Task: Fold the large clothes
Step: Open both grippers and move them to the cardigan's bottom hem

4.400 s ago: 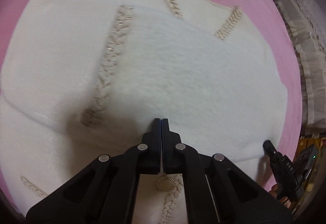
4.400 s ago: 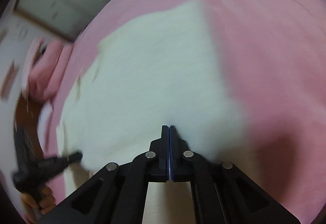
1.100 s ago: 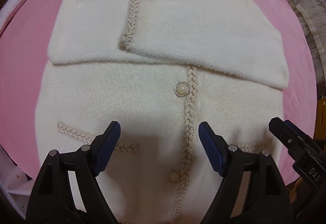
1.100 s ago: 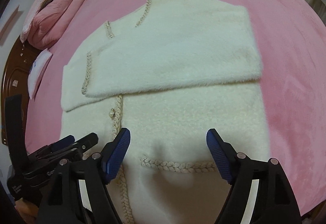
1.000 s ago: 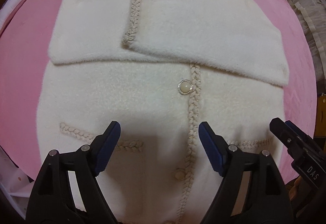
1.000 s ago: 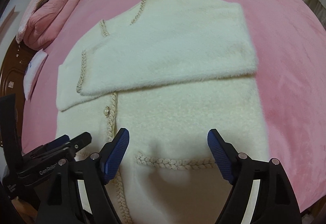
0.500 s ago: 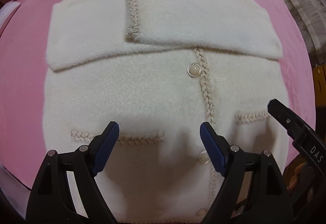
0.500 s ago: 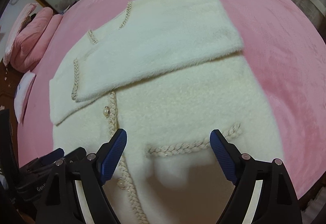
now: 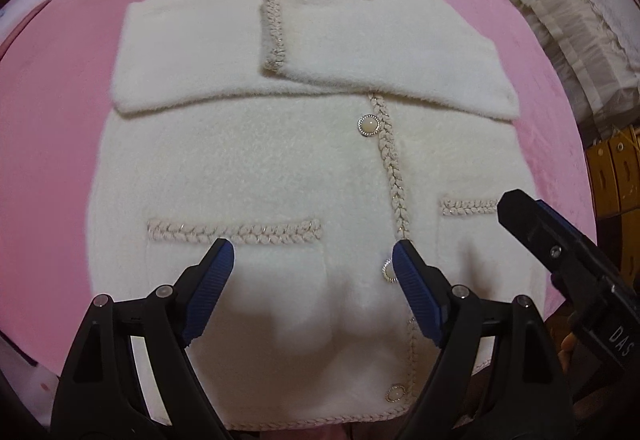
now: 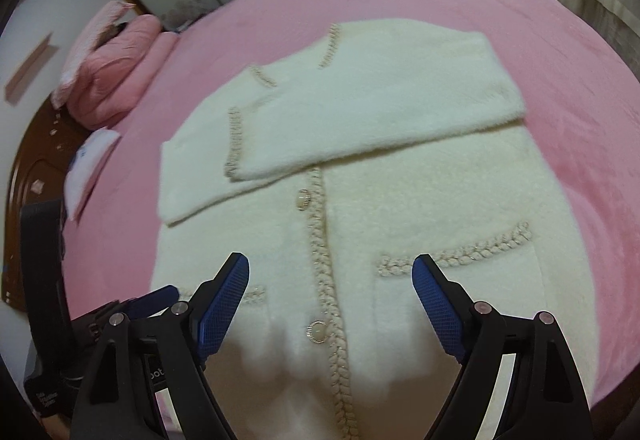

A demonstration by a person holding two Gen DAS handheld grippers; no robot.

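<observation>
Left wrist: both tongs [image 9: 314,264] [image 10: 332,278] gape wide above cardigan [image 9: 280,160], holding nothing.

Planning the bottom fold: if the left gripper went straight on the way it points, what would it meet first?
Probably the cream cardigan around its left pocket; the open left gripper holds nothing, though depth is unclear.

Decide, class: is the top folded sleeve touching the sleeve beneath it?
Touching. In the left wrist view the top sleeve lies flat across the lower sleeve, its braided cuff resting on it with no gap.
</observation>
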